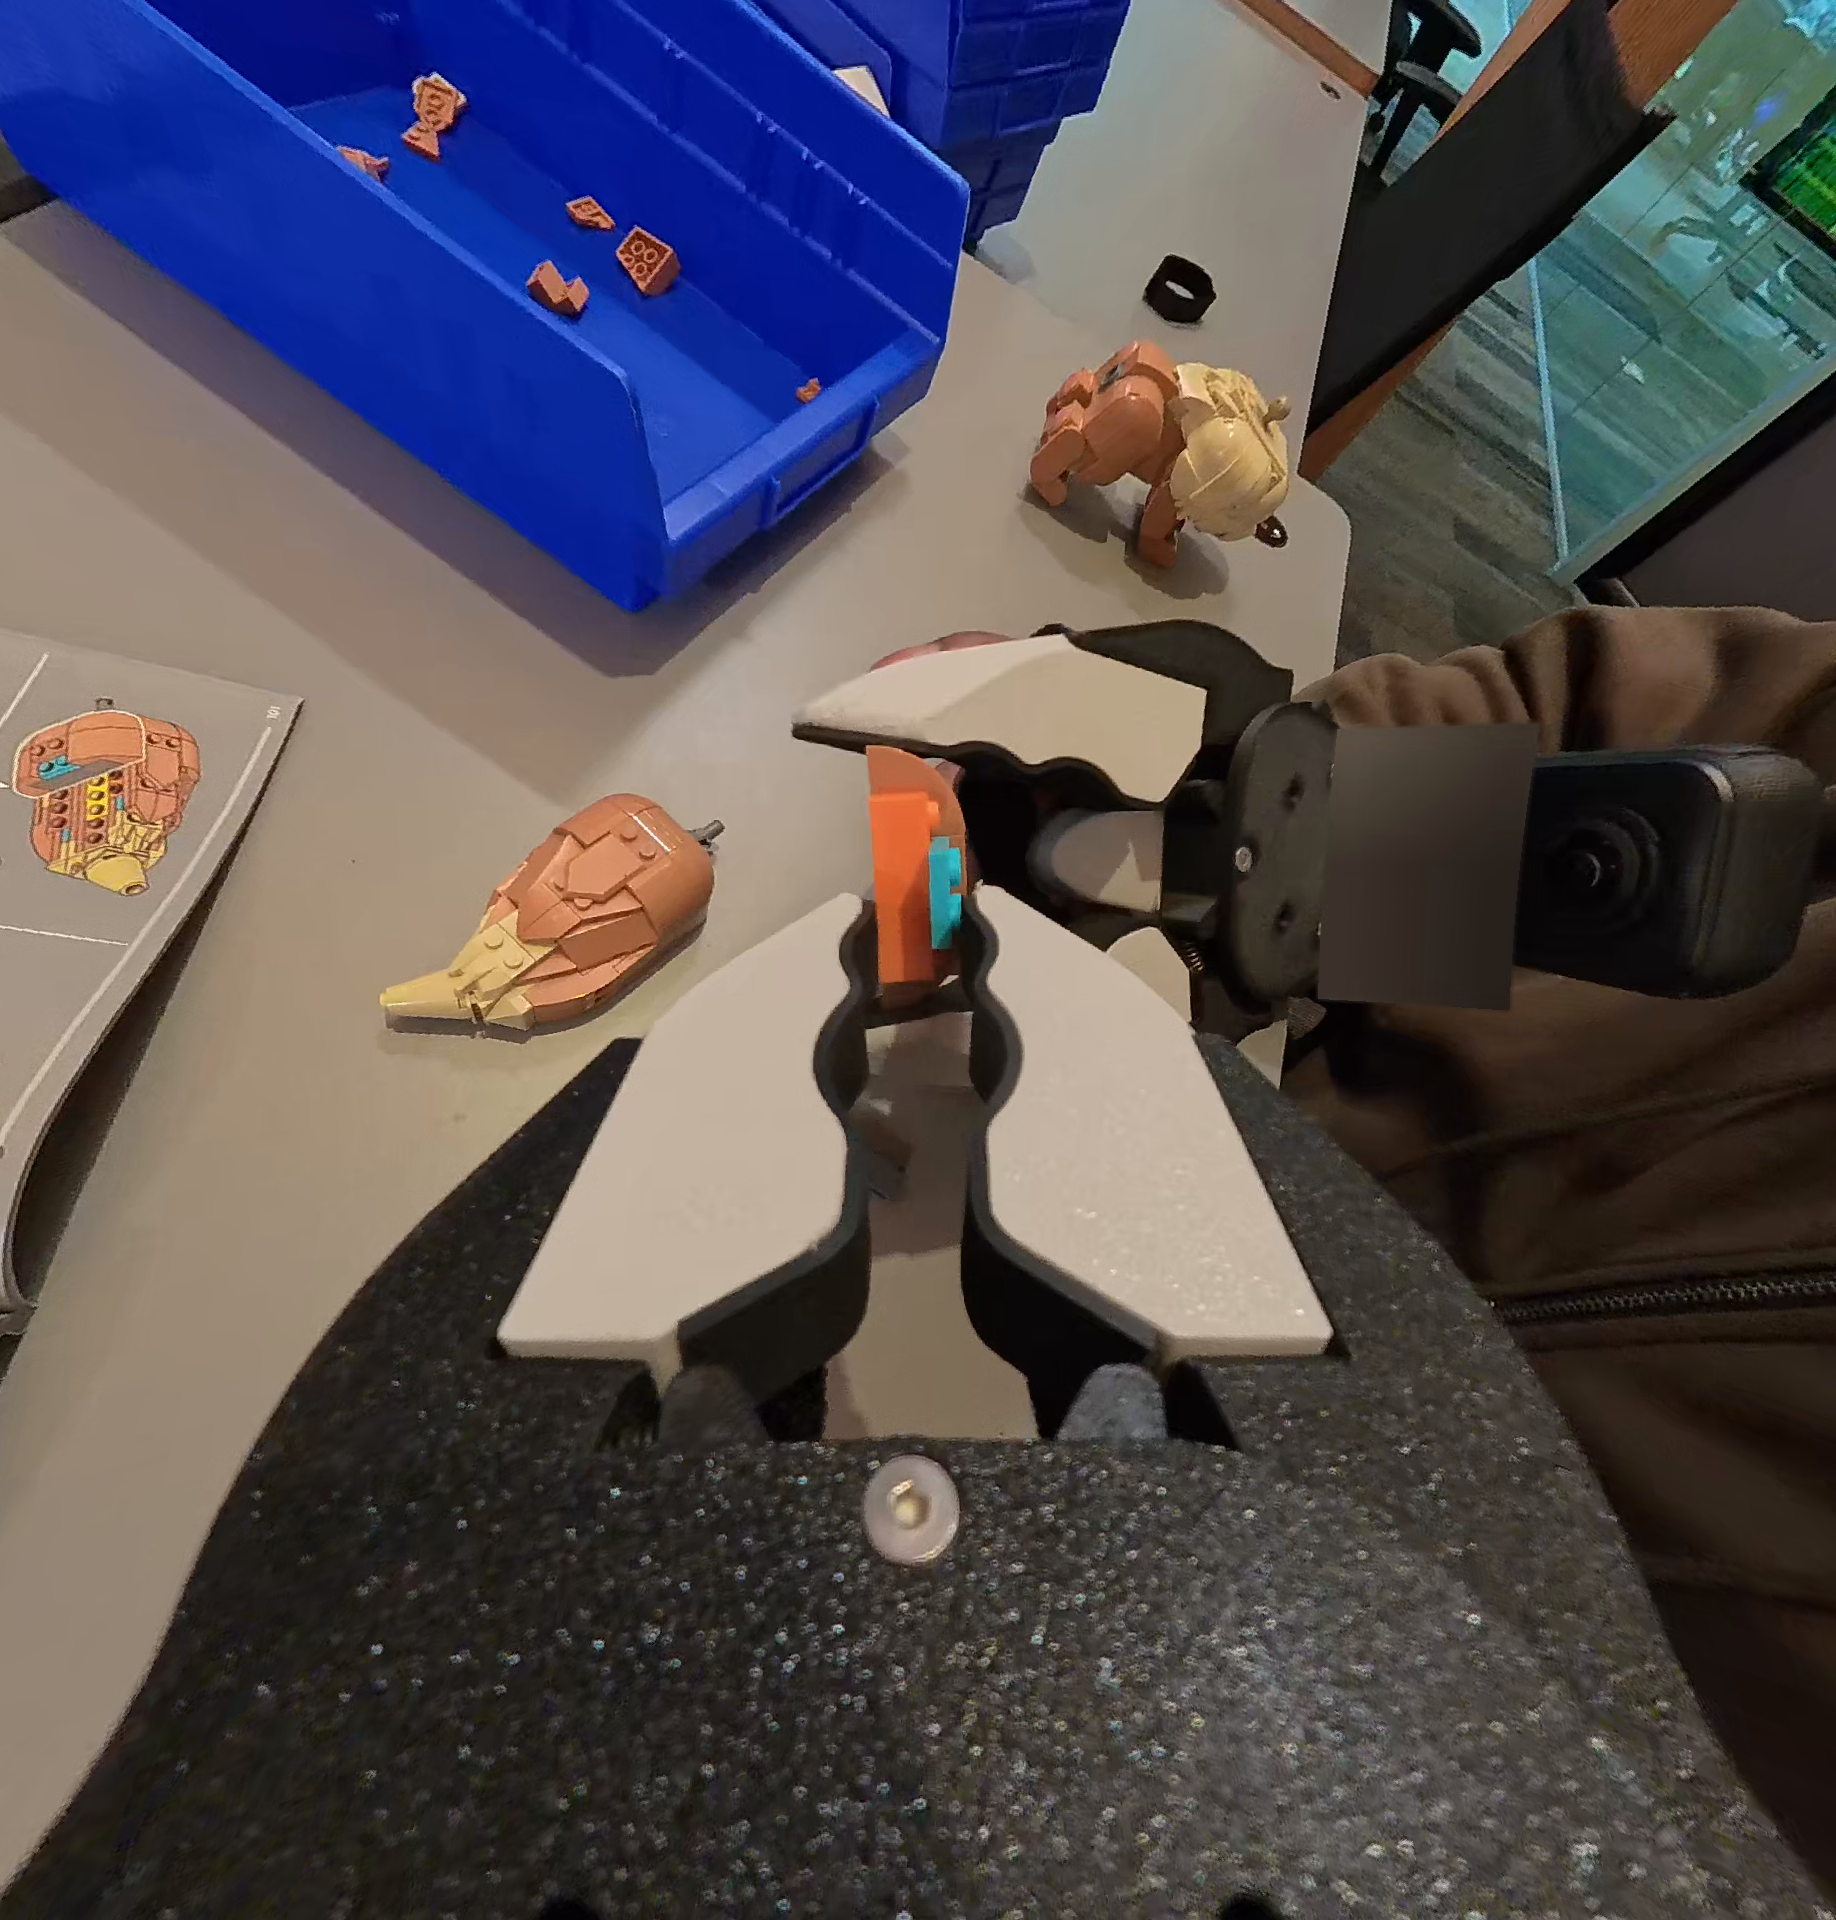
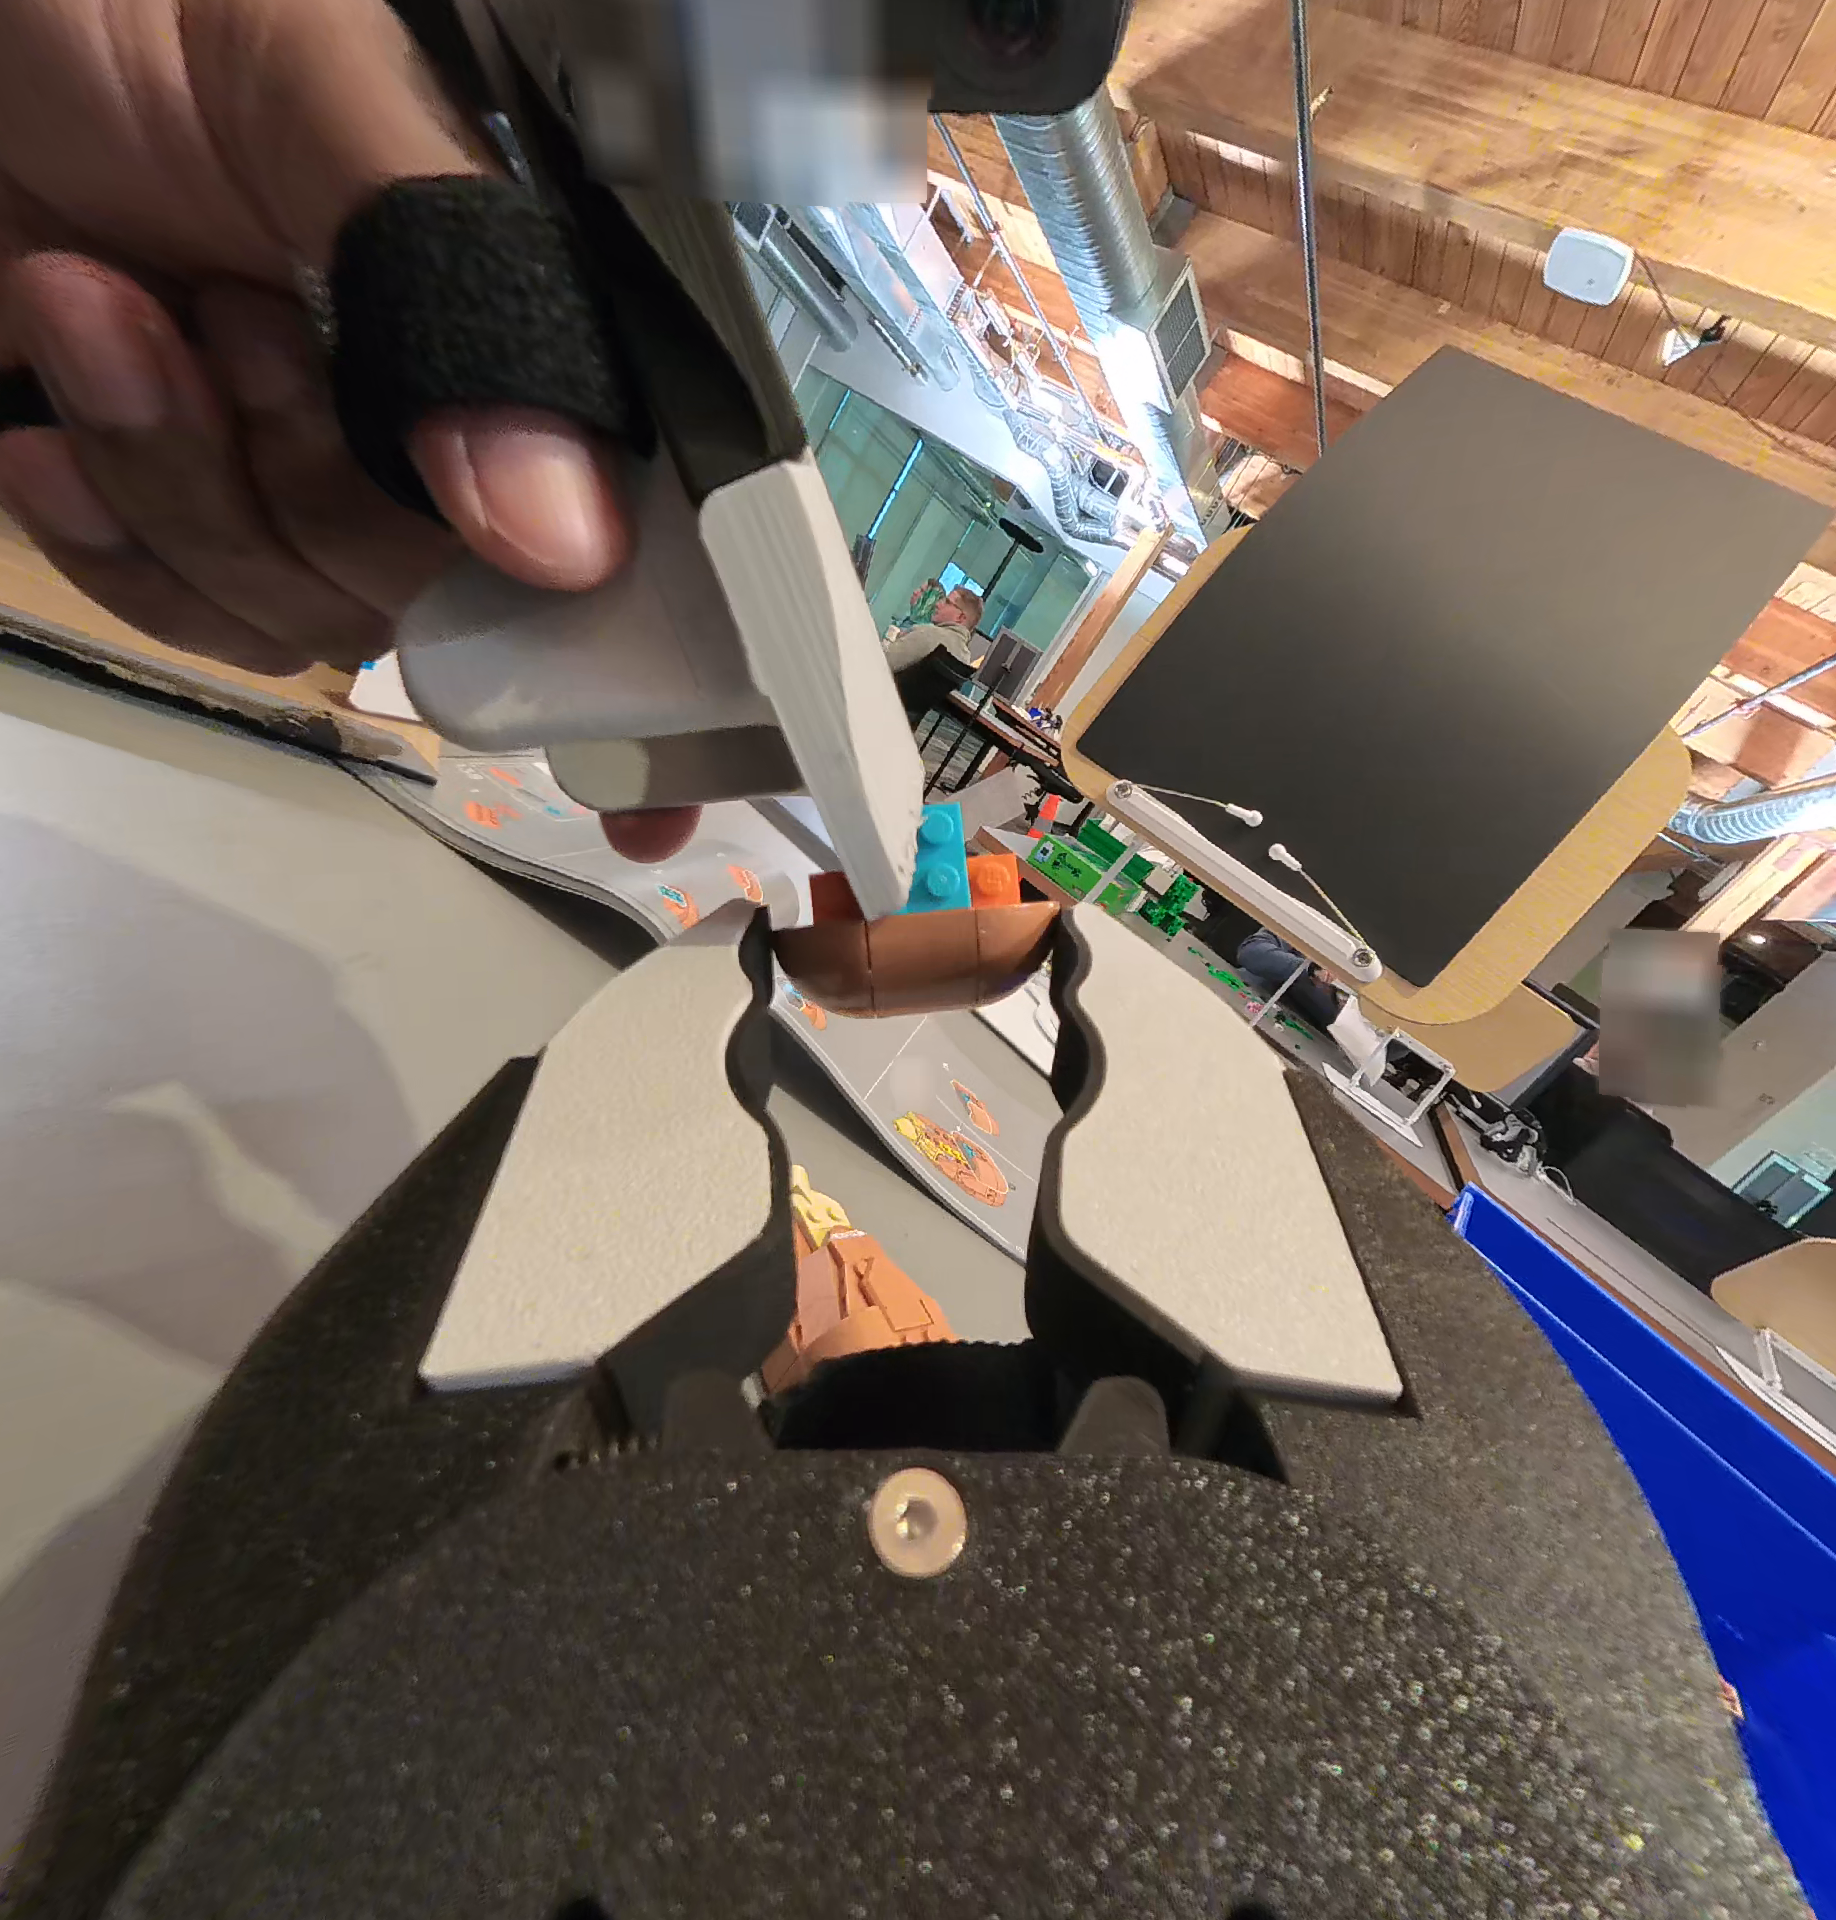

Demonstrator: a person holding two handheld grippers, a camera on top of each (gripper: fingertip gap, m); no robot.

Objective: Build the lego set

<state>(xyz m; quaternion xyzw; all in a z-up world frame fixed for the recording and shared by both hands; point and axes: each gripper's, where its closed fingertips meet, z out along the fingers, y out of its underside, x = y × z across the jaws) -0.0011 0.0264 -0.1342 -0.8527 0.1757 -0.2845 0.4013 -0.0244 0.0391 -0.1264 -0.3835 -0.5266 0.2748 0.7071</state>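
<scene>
A small lego assembly [image 1: 898,873] of a brown curved shell [image 2: 914,961], orange bricks [image 2: 997,883] and a teal plate [image 2: 940,852] is held in the air between both grippers. My right gripper [image 2: 901,925] is shut on the two ends of the brown shell; its fingers [image 1: 997,696] come in from the right in the left wrist view. My left gripper [image 1: 919,914] is closed across the assembly's thickness, one tip on the teal plate [image 1: 945,883]. Its near finger [image 2: 841,707] hides the far one in the right wrist view.
On the grey table [image 1: 270,520] lie a brown-and-tan lego body [image 1: 571,914], a brown-and-tan lego figure [image 1: 1174,457], an open instruction booklet [image 1: 93,831] and a black ring [image 1: 1179,291]. A blue bin [image 1: 789,416] holds several brown pieces [image 1: 644,260]. A person's brown jacket [image 1: 1620,1143] is at right. The tips of both grippers are at nearly the same place.
</scene>
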